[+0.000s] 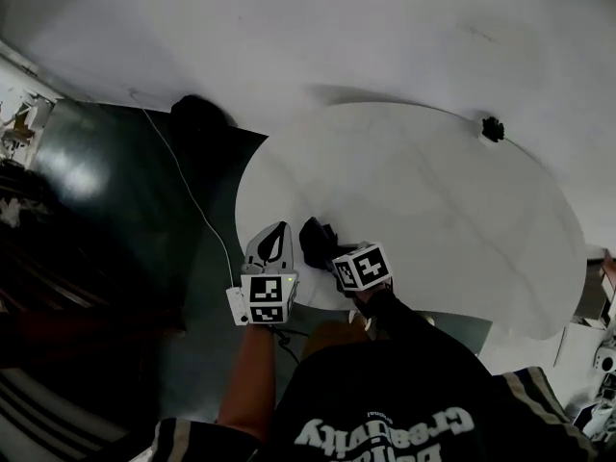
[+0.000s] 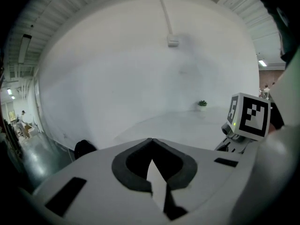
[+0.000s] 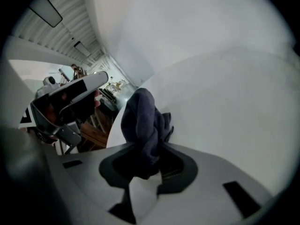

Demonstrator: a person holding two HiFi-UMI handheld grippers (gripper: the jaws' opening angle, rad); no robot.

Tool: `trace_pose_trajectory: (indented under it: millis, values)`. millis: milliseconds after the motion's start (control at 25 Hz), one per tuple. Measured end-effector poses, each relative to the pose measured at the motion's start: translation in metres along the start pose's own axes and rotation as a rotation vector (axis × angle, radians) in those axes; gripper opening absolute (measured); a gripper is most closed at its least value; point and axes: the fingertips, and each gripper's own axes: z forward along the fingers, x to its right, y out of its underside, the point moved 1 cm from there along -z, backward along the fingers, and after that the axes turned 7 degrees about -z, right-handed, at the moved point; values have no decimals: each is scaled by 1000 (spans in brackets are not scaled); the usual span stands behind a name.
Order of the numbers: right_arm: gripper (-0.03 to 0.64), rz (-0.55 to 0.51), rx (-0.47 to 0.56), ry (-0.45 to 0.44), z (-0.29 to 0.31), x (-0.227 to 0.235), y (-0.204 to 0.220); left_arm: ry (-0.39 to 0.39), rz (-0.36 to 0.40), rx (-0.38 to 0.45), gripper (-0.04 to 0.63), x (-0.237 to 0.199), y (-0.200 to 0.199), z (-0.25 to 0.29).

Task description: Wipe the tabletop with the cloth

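Note:
A round white table [image 1: 423, 191] fills the middle of the head view. At its near left edge my right gripper [image 1: 325, 250] is shut on a dark blue cloth [image 1: 311, 233]. In the right gripper view the cloth [image 3: 143, 118] stands bunched up between the jaws, above the tabletop [image 3: 229, 97]. Just left of it, at the table's rim, my left gripper [image 1: 278, 233] is shut with nothing in it. In the left gripper view its tips [image 2: 151, 140] meet, and the right gripper's marker cube [image 2: 249, 116] shows at the right.
A small potted plant [image 1: 493, 128] stands at the table's far edge, also in the left gripper view [image 2: 202, 104]. Left of the table is dark floor with a black object [image 1: 200, 115] and a white cable [image 1: 192, 200]. Clutter lies at the right edge [image 1: 602, 354].

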Motion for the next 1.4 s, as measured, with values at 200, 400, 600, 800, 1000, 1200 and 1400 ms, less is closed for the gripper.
trace_pose_trajectory:
  millis: [200,400,600,800,1000,1200,1400]
  values:
    - [101,86,58,66,-36,41,17,95,30,5,0,52,-14,22]
    - [101,133,105,134,-72,73,41,181,63,18,0,107,-25,36]
    - [101,211,165,189,-115,103,78,267,101,7,1,171,-23,43]
    - [101,248,195,231,-161,131,120,331,174,-1,0,246,-21,38]
    - [101,304,237,282,-215,160,170,413,208,3,0,326,-22,33]
    - [101,377,257,341,-267,189,226,500,228,-3,0,408,-10,26]
    - [101,420,291,395,-318,216,276,595,260,-2,0,493,0,15]
